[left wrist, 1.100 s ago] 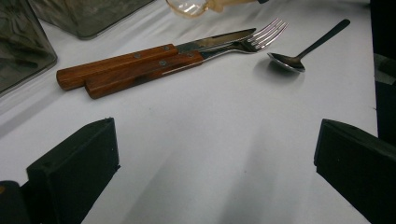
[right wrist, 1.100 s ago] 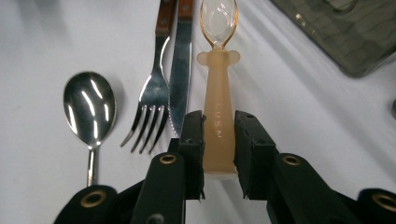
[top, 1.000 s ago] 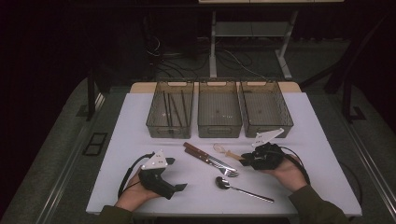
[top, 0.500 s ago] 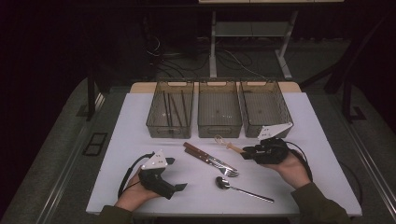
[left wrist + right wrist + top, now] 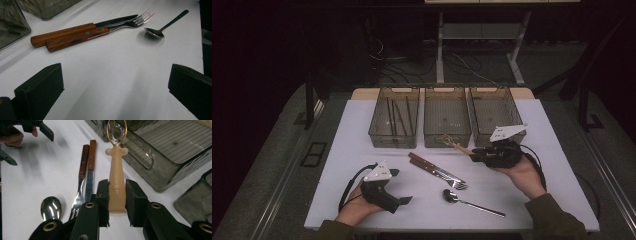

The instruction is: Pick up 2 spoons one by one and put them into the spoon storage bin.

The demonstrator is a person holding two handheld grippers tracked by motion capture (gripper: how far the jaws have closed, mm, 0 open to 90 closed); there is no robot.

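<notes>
Right gripper view showed my right gripper [image 5: 117,202] clenched on the pale frosted-plastic utensil handle [image 5: 117,187]; it had risen off the white table [image 5: 532,125] toward the smoky clear bins [image 5: 447,120], sorting underway; left gripper [image 5: 115,82] gaped idle.

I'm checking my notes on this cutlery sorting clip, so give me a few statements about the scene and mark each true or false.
1. The right tongs grip a pale-handled utensil. True.
2. The left tongs hold the spoon. False: they are open and empty; the spoon lies on the table.
3. The fork and knife lie side by side. True.
4. All three bins are empty. False: the left bin holds dark sticks.
</notes>
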